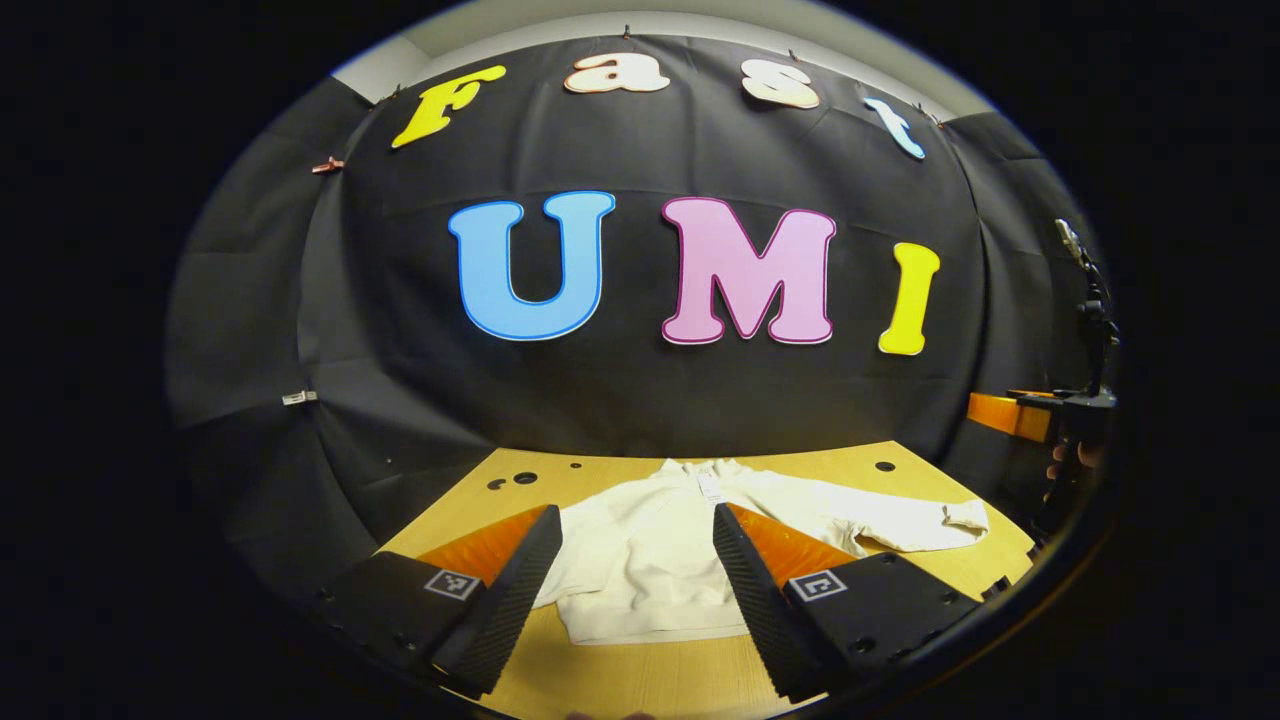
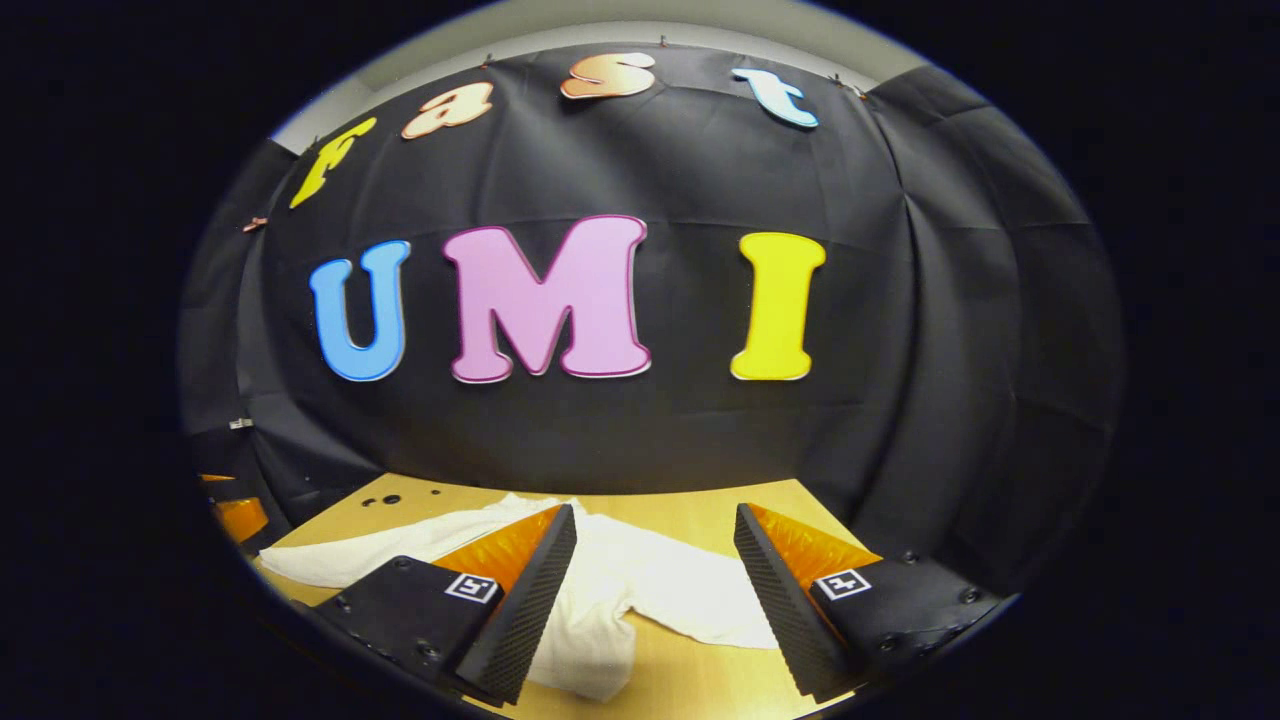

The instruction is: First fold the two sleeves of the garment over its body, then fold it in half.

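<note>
1. The garment (image 1: 640, 560) is lying flat on the bench (image 1: 620, 675), collar toward the far edge, one sleeve (image 1: 900, 520) stretching toward the right edge.
2. The left gripper (image 1: 637, 585) and right gripper (image 2: 650, 600) are both hovering released, jaws wide, grasping nothing.
3. It is looking soft, light and limp; pinching each sleeve near its cuff seems best.
</note>
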{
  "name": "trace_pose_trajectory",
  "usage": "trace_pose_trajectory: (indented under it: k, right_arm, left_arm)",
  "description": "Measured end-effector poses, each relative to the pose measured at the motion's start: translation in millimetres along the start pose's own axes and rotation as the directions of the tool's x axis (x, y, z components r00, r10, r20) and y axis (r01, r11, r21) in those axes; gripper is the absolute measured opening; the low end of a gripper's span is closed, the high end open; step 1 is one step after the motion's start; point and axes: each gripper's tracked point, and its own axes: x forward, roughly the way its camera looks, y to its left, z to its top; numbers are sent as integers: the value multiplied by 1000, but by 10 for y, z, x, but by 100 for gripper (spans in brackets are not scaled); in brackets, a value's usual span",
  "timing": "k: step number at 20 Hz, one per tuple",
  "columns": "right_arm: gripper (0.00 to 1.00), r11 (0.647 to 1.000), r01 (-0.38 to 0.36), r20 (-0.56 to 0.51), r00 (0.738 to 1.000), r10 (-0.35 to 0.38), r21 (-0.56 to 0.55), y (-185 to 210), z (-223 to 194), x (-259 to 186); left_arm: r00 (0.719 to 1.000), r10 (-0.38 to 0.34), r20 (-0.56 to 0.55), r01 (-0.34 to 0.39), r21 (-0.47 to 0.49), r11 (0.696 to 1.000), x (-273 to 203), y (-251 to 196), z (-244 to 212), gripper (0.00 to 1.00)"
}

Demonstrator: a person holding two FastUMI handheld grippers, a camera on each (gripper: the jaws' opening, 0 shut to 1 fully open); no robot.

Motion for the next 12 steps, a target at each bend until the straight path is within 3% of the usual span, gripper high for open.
trace_pose_trajectory:
  k: [5,12]
  right_arm:
    - [98,989,145,-110,984,-141,24,-779,-342,315]
    - [98,950,309,-279,916,-288,33,-1686,-951,627]
  left_arm:
    - [1000,20,-13,-20,0,1000,123,28,-31,96]
    - [994,80,-76,-82,-21,996,274,181,-207,96]
